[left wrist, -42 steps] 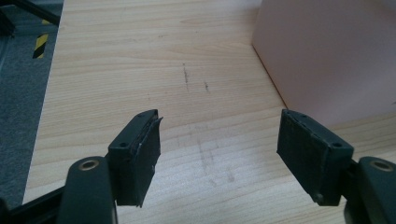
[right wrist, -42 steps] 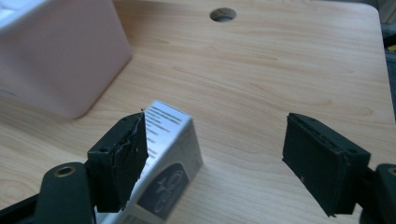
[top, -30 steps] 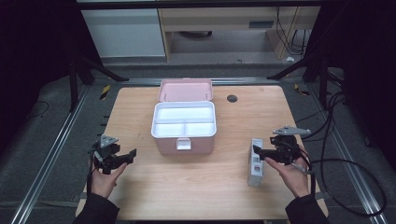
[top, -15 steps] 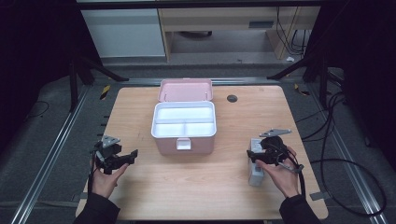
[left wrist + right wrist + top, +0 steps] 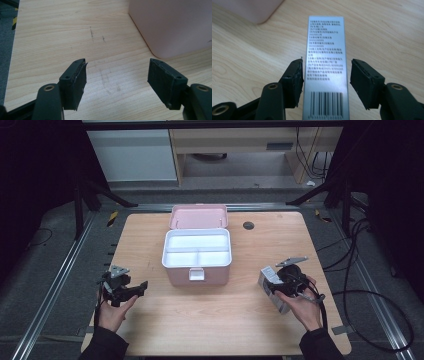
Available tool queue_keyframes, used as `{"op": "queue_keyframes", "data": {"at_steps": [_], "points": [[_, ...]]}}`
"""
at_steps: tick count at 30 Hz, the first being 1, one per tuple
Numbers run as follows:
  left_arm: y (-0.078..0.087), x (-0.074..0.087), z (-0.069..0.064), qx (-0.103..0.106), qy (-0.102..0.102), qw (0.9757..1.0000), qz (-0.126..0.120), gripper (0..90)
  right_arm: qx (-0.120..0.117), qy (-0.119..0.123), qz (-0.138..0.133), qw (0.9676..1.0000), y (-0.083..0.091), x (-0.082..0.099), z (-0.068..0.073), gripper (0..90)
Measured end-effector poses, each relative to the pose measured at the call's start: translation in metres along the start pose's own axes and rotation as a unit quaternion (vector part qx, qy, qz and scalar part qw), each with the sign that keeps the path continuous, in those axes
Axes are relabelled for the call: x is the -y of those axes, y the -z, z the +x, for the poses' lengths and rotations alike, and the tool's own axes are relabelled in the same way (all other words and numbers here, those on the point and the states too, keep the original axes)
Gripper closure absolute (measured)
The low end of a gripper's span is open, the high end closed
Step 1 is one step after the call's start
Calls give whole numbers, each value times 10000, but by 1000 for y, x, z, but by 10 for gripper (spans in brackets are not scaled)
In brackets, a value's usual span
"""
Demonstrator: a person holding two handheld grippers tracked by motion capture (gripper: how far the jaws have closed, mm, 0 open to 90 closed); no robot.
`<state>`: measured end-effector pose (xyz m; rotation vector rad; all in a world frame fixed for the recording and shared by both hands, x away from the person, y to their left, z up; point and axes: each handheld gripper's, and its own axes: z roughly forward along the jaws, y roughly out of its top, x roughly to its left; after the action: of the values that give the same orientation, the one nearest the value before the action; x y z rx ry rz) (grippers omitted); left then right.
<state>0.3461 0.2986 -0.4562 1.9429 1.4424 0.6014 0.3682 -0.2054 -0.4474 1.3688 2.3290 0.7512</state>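
Observation:
A slim silver carton [image 5: 278, 304] with printed text and a barcode lies flat on the wooden table [image 5: 200, 325], right of the pink box. My right gripper [image 5: 275, 285] is lowered over it and its jaws have just been closing. In the right gripper view the carton [image 5: 325, 62] sits between the two pads with a thin gap on each side, so the right gripper [image 5: 325, 82] is open. My left gripper [image 5: 141, 289] hovers at the table's left, open and with nothing in it [image 5: 117, 80]. The pink box [image 5: 197, 272] stands mid-table with its lid [image 5: 198, 216] laid back.
A white divided tray [image 5: 197, 249] sits in the pink box. The box's corner shows close by in the left gripper view [image 5: 172, 25] and the right gripper view [image 5: 254, 10]. A dark round hole [image 5: 248, 225] marks the far right of the table. Cables [image 5: 360, 295] trail off to the right.
My right gripper has shifted left and down onto the silver carton, and its jaws have narrowed around it. The left gripper has stayed put.

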Motion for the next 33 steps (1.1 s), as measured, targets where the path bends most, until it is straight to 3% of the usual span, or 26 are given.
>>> {"op": "queue_keyframes", "data": {"at_steps": [1, 7, 12, 15, 23, 27, 30, 33], "points": [[0, 0, 0, 11, -19, 10000, 24, 311, -81, -19, 224, 9997, 0, 1, -2, 421], [-3, 0, -2, 26, -76, 9999, 96, 314, -233, -27, 722, 9971, -10, 3, -3, 394], [-4, 1, -3, 48, -130, 9998, 166, 321, -196, 71, 993, 9948, -20, 2, -1, 453], [-5, 1, -3, 57, -143, 9997, 183, 324, -137, 132, 1056, 9942, -22, 2, 0, 519], [-5, 1, -3, 68, -151, 9996, 212, 330, -59, 96, 1053, 9944, -22, 0, 0, 565], [-3, 0, -2, 58, -120, 9998, 143, 332, 12, -244, 806, 9964, -7, 1, -17, 564], [-2, 0, -2, 51, -111, 9998, 136, 333, 295, -512, 858, 9946, -5, 9, -33, 561], [-2, 0, -1, 37, -106, 9999, 119, 336, 373, -656, 934, 9928, -6, 14, -42, 560]]}}
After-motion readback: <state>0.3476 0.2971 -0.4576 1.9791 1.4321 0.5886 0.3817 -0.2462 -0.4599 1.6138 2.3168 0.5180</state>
